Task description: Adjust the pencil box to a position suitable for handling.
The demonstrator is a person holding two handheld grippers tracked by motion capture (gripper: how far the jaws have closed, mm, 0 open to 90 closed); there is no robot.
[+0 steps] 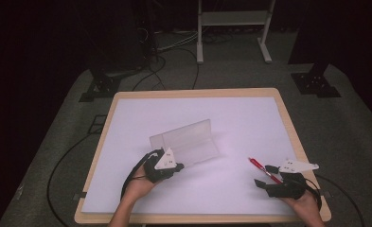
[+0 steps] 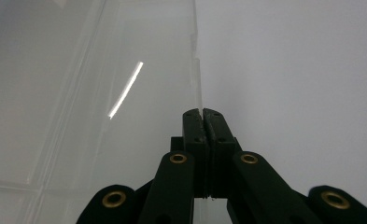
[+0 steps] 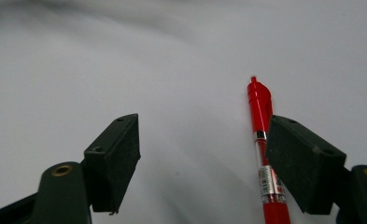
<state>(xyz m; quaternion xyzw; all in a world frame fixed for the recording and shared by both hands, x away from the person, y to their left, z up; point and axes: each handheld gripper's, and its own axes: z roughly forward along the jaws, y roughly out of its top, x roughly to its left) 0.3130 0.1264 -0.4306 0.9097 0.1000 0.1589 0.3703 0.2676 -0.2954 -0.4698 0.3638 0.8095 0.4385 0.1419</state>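
The clear plastic case is lying open near the middle of the desk, one half flat on the white surface and the other half standing up behind it like a low wall. The left gripper is holding the case at its near edge: in the left gripper view its fingers are pressed together on the thin wall of the clear plastic case, with the plastic edge rising straight out from between them. That pinch is probably there to keep the light case from sliding or tipping shut while the other hand is working, since an empty plastic box of this kind would likely skate on the smooth desk at the first nudge.

The red pen is lying on the desk to the right of the case and well apart from it, pointing slantwise toward the case. The right gripper is sitting low over the pen's near end with its fingers spread wide. In the right gripper view the red pen is lying just inside the right-hand finger rather than midway between the two, so the gripper is not yet centred on it. The fingers are not closing on anything; they are bracketing the pen, most likely in readiness to pick it up and carry it into the open case.
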